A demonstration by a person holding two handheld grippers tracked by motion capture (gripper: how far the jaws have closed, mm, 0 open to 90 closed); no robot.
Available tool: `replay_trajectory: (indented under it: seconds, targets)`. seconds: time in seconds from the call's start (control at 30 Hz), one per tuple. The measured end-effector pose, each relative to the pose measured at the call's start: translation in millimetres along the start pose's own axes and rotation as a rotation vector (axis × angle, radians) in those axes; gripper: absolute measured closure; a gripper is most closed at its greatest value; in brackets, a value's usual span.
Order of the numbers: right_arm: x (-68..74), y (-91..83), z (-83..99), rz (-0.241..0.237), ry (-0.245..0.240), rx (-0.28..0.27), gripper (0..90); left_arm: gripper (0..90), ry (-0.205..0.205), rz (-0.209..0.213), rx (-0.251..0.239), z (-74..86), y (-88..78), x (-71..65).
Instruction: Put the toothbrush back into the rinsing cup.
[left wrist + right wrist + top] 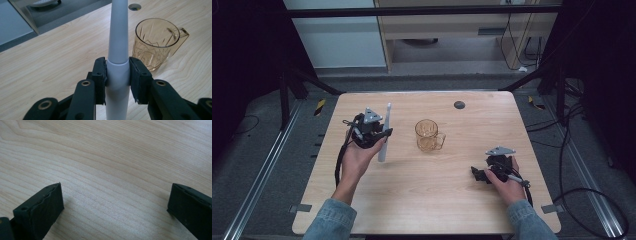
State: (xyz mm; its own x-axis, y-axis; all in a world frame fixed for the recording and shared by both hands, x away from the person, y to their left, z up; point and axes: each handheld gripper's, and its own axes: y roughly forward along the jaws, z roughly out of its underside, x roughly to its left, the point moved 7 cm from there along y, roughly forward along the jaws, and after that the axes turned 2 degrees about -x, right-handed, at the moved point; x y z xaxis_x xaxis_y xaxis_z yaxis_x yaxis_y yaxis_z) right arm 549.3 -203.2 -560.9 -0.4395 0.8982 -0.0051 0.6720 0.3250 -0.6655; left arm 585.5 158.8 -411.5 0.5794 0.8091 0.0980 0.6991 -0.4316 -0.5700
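My left gripper (381, 134) is shut on a long white toothbrush-like handle (384, 134) and holds it above the table's left half. In the left gripper view both black jaws press on the thick part of the handle (118, 45), whose thin end points away toward the far edge. An amber glass mug (428, 135) stands upright at the table's middle, to the right of the handle; its side handle points right (156, 41). My right gripper (477, 174) rests low on the table's right front, open, with bare wood between its jaws (115, 202).
The wooden table (432, 200) has a round dark cable hole (459, 105) near its far edge (135, 7). Black cables trail on the floor at the right (582, 195). Beyond the far edge stand a cabinet and a metal frame.
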Motion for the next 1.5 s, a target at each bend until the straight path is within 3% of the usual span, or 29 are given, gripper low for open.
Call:
replay_trajectory:
  seconds: [0.2,0.57,1.5]
  targets:
    - [0.0,0.0,0.0,0.0,0.0,0.0,0.3,67.9,-0.014,-0.008,-0.018,-2.0,1.0,0.9]
    - [0.0,0.0,0.0,0.0,0.0,0.0,0.3,67.9,-0.027,0.016,-0.048,-1.7,4.5,1.3]
    - [-0.2,-0.1,0.1,0.0,-0.003,0.0,0.3,67.8,0.032,0.014,-0.101,-28.2,6.0,-14.0]
